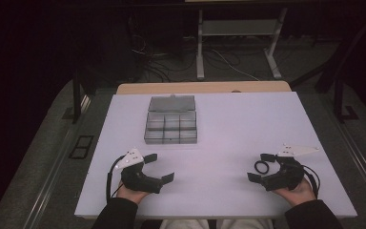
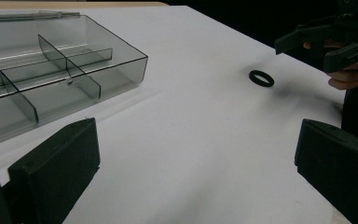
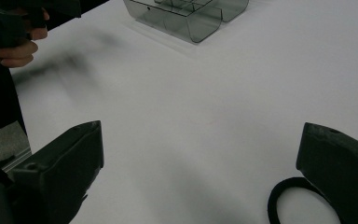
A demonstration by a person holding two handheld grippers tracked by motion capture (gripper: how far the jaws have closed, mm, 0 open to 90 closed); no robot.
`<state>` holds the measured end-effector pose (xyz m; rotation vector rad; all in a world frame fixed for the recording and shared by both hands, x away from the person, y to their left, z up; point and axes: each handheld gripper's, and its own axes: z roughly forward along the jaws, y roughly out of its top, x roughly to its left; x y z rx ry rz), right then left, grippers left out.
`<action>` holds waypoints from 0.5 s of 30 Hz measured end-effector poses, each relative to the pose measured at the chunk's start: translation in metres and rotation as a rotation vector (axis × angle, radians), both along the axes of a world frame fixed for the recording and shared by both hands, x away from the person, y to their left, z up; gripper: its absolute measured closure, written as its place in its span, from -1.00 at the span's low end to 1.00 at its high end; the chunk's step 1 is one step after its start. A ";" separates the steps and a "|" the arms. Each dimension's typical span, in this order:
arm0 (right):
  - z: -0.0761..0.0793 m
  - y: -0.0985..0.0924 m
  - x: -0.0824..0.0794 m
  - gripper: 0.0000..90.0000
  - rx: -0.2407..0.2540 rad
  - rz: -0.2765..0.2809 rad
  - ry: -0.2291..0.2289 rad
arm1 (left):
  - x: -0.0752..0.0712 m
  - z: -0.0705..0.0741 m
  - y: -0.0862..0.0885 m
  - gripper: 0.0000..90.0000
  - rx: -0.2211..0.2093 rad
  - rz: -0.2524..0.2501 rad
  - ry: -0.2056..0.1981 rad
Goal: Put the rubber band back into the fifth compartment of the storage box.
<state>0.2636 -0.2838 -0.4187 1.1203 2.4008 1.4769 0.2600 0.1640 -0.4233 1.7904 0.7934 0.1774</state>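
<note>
A small black ring (image 1: pixel 261 166) lies flat on the white table (image 1: pixel 228 124), at the near right. My right gripper (image 1: pixel 260 167) stands open, its jaws spread wide, with the ring (image 3: pixel 293 200) beside its far jaw and partly hidden behind it. My left gripper (image 1: pixel 160 168) is open at the near left, nothing between its jaws. A clear grey compartment box (image 1: pixel 171 127) with its lid folded back sits at the far centre-left, its cells looking empty. In the left gripper view the ring (image 2: pixel 261 78) lies beyond the box (image 2: pixel 51 79), near the right gripper (image 2: pixel 328 44).
The white table's front edge runs just under both hands. A wooden strip (image 1: pixel 202 88) borders the far edge. Beyond it are a desk frame (image 1: pixel 238 38) and cables (image 1: pixel 157 62) on a dark floor. Open white surface lies between the two grippers.
</note>
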 end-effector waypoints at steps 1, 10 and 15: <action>0.000 0.000 0.000 -1.00 -0.001 0.002 0.000 | 0.000 0.000 0.000 -1.00 0.000 0.001 -0.001; 0.000 -0.001 -0.001 -1.00 0.002 0.006 0.012 | 0.001 0.000 0.001 -1.00 0.004 0.001 0.000; 0.000 0.000 0.000 -1.00 -0.009 0.009 0.022 | 0.003 -0.001 0.001 -1.00 0.003 -0.002 0.001</action>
